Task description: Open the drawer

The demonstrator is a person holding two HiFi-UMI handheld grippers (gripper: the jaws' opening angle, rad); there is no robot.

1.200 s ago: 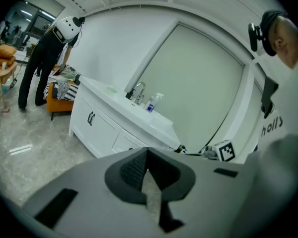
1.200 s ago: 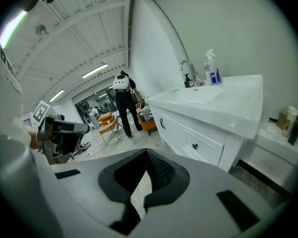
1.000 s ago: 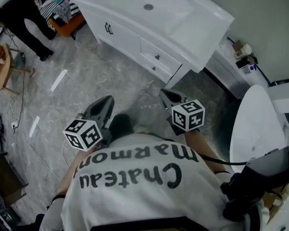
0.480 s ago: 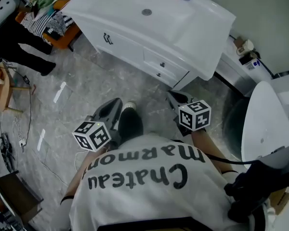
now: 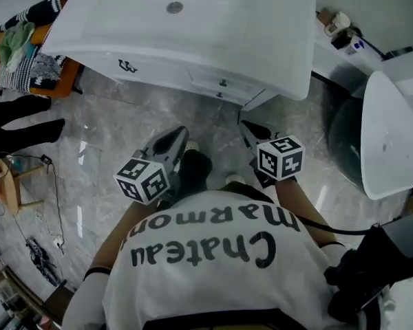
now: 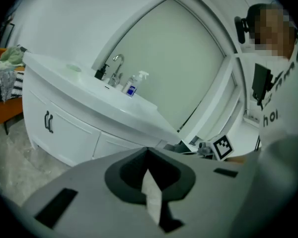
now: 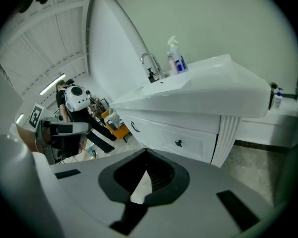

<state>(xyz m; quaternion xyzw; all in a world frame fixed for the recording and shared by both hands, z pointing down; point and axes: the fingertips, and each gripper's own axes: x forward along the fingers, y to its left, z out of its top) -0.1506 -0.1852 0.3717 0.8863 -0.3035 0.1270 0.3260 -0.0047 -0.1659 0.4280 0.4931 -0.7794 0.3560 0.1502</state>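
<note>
The white vanity (image 5: 193, 26) fills the top of the head view, and its drawer (image 5: 224, 84) with a small dark knob is closed under the right part of the sink top. My left gripper (image 5: 175, 137) hangs over the floor just short of the cabinet, shut and empty. To its right, my right gripper (image 5: 247, 127) sits below the drawer, also shut with nothing in it. The right gripper view looks straight at the drawer's knob (image 7: 178, 143) beyond the gripper (image 7: 146, 156). In the left gripper view the gripper (image 6: 148, 152) faces the cabinet door (image 6: 64, 128) and its handle (image 6: 48, 122).
A faucet (image 7: 150, 63) and a spray bottle (image 7: 176, 58) stand on the sink top. A white toilet (image 5: 389, 136) is at the right. At the left are an orange chair with clothes (image 5: 27, 60) and another person's dark legs (image 5: 20, 126). Grey marble floor (image 5: 124, 115) lies before the cabinet.
Both grippers and the wearer have moved closer to the vanity, which now fills the top of the head view. The drawer stays closed.
</note>
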